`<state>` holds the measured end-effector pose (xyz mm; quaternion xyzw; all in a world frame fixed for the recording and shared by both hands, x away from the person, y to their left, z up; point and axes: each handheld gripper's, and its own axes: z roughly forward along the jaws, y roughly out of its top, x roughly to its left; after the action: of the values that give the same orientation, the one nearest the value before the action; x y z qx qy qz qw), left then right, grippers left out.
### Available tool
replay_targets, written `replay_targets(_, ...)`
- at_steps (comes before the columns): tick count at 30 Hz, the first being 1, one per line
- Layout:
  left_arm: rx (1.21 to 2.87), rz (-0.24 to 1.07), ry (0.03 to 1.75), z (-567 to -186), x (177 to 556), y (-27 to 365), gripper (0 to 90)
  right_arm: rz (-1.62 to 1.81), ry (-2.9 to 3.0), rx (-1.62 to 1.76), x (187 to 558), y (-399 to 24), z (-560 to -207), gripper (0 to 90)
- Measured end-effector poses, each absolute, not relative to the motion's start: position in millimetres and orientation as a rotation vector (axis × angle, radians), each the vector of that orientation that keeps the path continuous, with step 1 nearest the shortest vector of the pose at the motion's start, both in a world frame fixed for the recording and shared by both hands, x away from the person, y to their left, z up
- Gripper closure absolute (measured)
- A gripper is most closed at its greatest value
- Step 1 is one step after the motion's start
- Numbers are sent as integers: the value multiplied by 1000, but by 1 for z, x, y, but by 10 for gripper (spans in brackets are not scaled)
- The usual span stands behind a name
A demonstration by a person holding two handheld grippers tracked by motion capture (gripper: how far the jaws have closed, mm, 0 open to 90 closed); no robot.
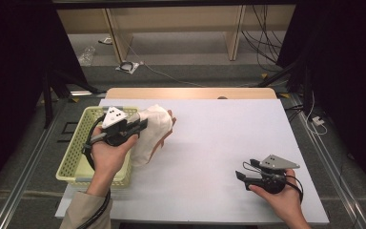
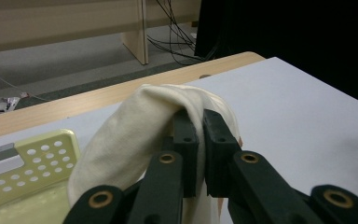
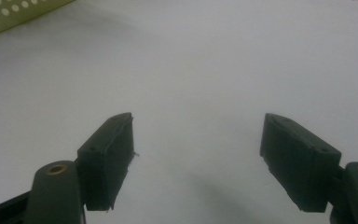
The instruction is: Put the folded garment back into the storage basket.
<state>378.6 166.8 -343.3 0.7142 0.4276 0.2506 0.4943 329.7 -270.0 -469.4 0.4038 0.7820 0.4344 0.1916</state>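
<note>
A cream-white cloth (image 1: 153, 129) hangs from my left gripper (image 1: 145, 125), lifted over the right rim of the pale yellow-green basket (image 1: 78, 143). Seen from the left gripper view, the black jaws stand nearly together, pinching a fold of the cloth (image 2: 135, 126) at the left gripper (image 2: 201, 122) tips, and the cloth drapes down to the left. My right gripper (image 1: 240, 179) rests low over the white table at the front right. Its jaws stand wide apart in the right gripper view, with nothing between them at the right gripper (image 3: 198, 135).
The white table top (image 1: 219, 138) stretches between the two hands. A wooden strip (image 1: 190, 93) borders its far edge. Beyond it lie floor cables (image 1: 138, 64) and wooden furniture legs. A corner of the basket (image 3: 14, 14) shows at the top left of the right gripper view.
</note>
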Motion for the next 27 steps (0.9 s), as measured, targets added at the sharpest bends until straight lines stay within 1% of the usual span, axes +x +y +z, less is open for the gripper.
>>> replay_targets(27, 1692, 642, 1071, -338, 380, 184, 845, 1205, 2204, 1139, 329, -270, -469, 266)
